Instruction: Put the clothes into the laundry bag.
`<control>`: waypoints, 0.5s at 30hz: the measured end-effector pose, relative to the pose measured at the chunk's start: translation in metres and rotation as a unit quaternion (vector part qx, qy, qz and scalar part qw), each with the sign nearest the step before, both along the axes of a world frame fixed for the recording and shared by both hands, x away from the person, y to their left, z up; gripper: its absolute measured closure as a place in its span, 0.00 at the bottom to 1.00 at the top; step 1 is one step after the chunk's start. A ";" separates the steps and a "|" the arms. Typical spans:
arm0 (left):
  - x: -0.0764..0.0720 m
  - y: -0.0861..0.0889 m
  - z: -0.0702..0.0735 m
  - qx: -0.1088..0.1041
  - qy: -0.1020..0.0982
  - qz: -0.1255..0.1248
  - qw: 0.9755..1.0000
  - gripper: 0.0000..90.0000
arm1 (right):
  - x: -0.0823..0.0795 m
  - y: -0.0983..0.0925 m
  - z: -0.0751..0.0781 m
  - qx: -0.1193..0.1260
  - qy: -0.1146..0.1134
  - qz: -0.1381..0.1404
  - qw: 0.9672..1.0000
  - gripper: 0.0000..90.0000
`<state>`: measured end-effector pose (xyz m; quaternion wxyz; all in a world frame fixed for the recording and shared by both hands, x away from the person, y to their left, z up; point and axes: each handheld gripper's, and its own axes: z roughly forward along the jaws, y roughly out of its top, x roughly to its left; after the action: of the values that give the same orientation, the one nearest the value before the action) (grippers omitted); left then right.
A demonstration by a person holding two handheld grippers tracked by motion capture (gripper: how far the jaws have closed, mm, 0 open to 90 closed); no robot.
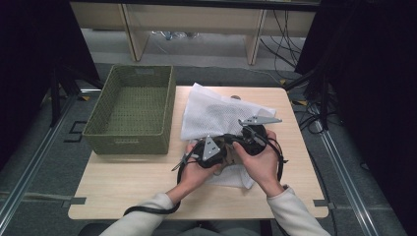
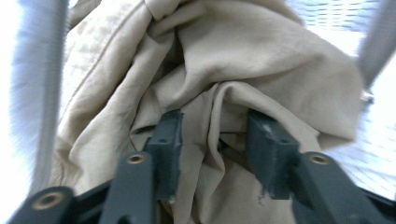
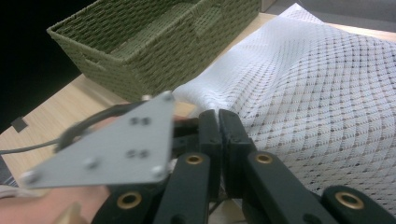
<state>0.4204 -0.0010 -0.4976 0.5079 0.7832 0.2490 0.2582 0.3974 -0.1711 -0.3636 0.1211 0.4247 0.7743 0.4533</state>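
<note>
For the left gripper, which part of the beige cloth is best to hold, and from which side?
Probably the raised fold of the beige cloth between the left gripper's open jaws. Come straight on, as it points: the ridge stands up, narrow enough to pinch.

The wooden table bears a green basket beside white mesh cloth.

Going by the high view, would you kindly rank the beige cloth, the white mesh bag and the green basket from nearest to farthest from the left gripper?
1. Beige cloth: right at the left gripper, between its jaws.
2. White mesh bag: lying on the table beneath and beyond the gripper.
3. Green basket: farthest, at the table's left side.
</note>
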 end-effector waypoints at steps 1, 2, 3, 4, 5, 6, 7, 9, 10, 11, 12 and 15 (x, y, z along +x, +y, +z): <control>-0.003 0.003 0.001 0.001 -0.001 -0.002 1.000 0.57 | 0.001 0.000 -0.001 0.003 0.001 0.005 1.000 1.00; -0.006 0.005 0.002 -0.003 0.000 -0.004 1.000 0.56 | 0.000 0.000 0.000 0.000 0.004 0.004 1.000 1.00; -0.010 0.007 0.004 -0.003 0.000 -0.006 1.000 0.55 | 0.000 0.000 0.000 -0.003 0.004 0.005 1.000 1.00; -0.013 0.009 0.005 -0.001 -0.004 -0.008 1.000 0.55 | 0.000 0.000 0.000 -0.008 -0.005 0.003 1.000 1.00; -0.015 0.010 0.006 0.001 -0.005 -0.010 1.000 0.54 | 0.000 0.001 0.000 -0.007 -0.004 0.004 1.000 1.00; -0.017 0.011 0.007 0.000 -0.004 -0.011 1.000 0.54 | 0.000 0.001 0.000 -0.008 -0.004 0.005 1.000 1.00; -0.019 0.012 0.007 -0.002 -0.002 -0.012 1.000 0.54 | 0.000 0.000 0.000 -0.010 -0.007 0.003 1.000 1.00; -0.023 0.014 0.008 -0.002 -0.003 -0.018 1.000 0.54 | 0.000 0.000 0.000 -0.010 -0.006 0.005 1.000 1.00; -0.025 0.014 0.008 -0.005 -0.001 -0.016 1.000 0.54 | 0.000 0.000 0.000 -0.010 -0.006 0.005 1.000 1.00; -0.027 0.014 0.009 -0.007 -0.005 -0.020 1.000 0.55 | 0.000 0.000 0.000 -0.010 -0.007 0.005 1.000 1.00; -0.028 0.014 0.010 -0.011 -0.009 -0.021 1.000 0.58 | 0.000 0.001 0.000 -0.003 0.001 0.007 1.000 1.00; -0.028 0.011 0.012 -0.021 -0.025 -0.024 0.999 0.70 | 0.000 0.001 0.000 -0.011 -0.009 0.003 1.000 1.00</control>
<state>0.3921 0.0104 -0.4855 0.5365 0.7713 0.2228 0.2601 0.3977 -0.1701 -0.3637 0.1308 0.4168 0.7793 0.4493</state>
